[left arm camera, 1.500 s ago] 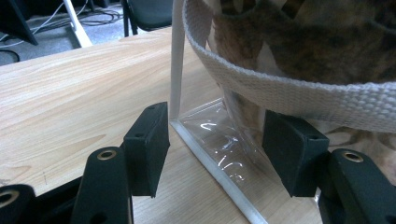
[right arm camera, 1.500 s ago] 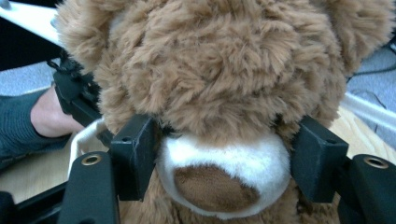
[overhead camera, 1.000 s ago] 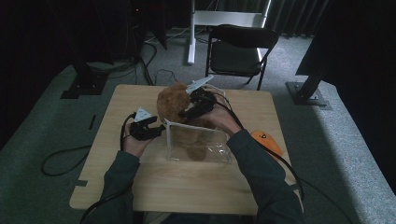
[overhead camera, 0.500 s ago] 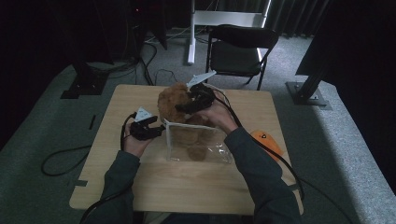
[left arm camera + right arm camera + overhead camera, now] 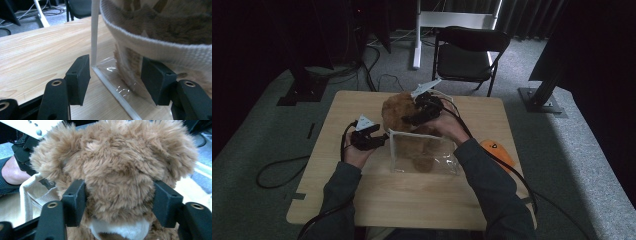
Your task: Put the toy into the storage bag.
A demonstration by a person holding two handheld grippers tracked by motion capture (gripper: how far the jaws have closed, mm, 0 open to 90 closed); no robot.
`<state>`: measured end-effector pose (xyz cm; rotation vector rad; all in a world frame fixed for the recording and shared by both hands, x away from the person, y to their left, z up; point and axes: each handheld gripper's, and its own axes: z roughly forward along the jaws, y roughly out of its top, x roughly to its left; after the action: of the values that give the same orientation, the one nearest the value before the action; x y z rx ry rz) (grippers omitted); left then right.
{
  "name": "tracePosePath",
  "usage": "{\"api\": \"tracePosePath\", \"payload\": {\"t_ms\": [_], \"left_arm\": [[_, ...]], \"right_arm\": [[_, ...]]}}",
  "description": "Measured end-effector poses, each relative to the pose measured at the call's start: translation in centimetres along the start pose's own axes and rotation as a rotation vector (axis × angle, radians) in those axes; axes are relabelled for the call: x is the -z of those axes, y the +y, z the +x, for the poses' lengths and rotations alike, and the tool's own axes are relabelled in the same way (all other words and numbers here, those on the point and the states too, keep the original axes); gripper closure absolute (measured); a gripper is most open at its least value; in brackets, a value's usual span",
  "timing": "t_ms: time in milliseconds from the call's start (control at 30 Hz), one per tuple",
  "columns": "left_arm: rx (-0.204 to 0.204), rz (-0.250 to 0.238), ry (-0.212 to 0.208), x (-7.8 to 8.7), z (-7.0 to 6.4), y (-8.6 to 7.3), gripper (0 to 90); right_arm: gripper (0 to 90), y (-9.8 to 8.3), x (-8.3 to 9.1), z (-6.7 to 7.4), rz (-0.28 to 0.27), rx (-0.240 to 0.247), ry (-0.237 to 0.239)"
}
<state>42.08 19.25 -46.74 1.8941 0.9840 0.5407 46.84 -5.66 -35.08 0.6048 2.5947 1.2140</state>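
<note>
A brown teddy bear [image 5: 394, 112] stands with its body down in a clear plastic bag [image 5: 427, 155] that has a white woven rim [image 5: 150, 47]. Its head [image 5: 117, 170] sticks out at the bag's far left corner. My right gripper [image 5: 409, 120] [image 5: 120, 202] has just been closing, and its pads now press into the fur on both sides of the head. My left gripper [image 5: 382, 139] [image 5: 116, 70] is at the bag's left end. Its jaws hold the end wall of the bag, just below the rim, one pad beside the white corner strip.
The wooden table [image 5: 362, 200] carries an orange object [image 5: 494, 150] near its right edge. A black chair [image 5: 469, 50] stands beyond the far edge. A cable [image 5: 277, 170] loops on the floor at the left. The person's left hand and gripper [image 5: 25, 147] show behind the bear.
The grey plate on the right gripper has tipped up a little over the bear's head. The left hand and the bag have kept still.
</note>
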Motion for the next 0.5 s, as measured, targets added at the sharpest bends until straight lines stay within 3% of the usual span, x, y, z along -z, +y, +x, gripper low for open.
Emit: {"api": "tracePosePath", "payload": {"t_ms": [333,500], "left_arm": [[0.005,0.021,0.012,0.0,0.3,-1.1,40.4],[0.012,0.029,0.023,0.3,0.7,-1.6,40.3]], "right_arm": [[33.6,-0.4,2.0,0.9,-0.021,0.046,-0.06],[34.7,-0.8,4.0,1.1,-0.066,0.045,-0.087]]}}
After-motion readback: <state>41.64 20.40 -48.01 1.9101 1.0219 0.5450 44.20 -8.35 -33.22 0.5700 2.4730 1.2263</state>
